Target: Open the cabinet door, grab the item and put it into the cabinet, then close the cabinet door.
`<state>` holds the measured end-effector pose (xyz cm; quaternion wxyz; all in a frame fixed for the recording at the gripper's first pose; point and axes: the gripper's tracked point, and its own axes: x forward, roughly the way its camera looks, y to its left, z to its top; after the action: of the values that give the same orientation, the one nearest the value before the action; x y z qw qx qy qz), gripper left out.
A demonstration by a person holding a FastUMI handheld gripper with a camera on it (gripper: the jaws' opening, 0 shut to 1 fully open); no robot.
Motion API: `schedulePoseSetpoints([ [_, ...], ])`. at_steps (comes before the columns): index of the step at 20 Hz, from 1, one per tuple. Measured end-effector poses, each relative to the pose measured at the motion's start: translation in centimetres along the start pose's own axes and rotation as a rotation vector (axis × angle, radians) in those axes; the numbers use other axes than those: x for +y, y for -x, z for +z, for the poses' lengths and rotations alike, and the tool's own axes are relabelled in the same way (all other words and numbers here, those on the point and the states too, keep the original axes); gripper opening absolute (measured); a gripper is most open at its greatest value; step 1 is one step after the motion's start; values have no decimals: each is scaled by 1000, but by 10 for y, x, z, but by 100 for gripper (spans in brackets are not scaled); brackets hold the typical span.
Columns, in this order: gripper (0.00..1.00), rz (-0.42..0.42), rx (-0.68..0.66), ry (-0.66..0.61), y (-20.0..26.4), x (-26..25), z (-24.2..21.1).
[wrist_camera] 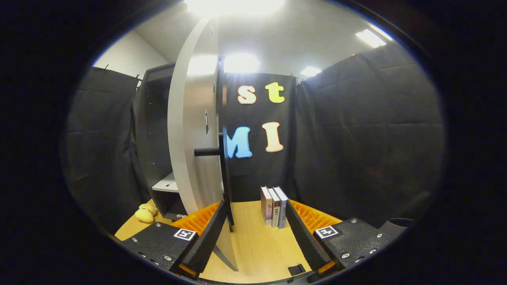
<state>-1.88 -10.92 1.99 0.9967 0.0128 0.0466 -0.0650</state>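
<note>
The grey cabinet door [192, 130] stands swung open, seen nearly edge-on, with its black bar handle [222, 166] running down the free edge. Behind it the dark cabinet [152, 126] is open, a white shelf [166, 184] showing low inside. My gripper [255, 217] is open, its left finger [206, 237] close beside the door's lower edge, with bare tabletop between the fingers. Three upright books [273, 206] stand on the wooden table [257, 245] just ahead, close to the right finger. A yellow plush toy [145, 213] lies on the table left of the cabinet's base.
Black cloth walls close the booth behind and on both sides. The table's light wood surface runs from my fingers to the books and the back wall.
</note>
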Motion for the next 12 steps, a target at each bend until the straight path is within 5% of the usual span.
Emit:
schedulePoseSetpoints([
  [6, 93, 85, 7, -33, 4, 40, -3],
  [12, 93, 256, 32, -44, 7, 140, -7],
])
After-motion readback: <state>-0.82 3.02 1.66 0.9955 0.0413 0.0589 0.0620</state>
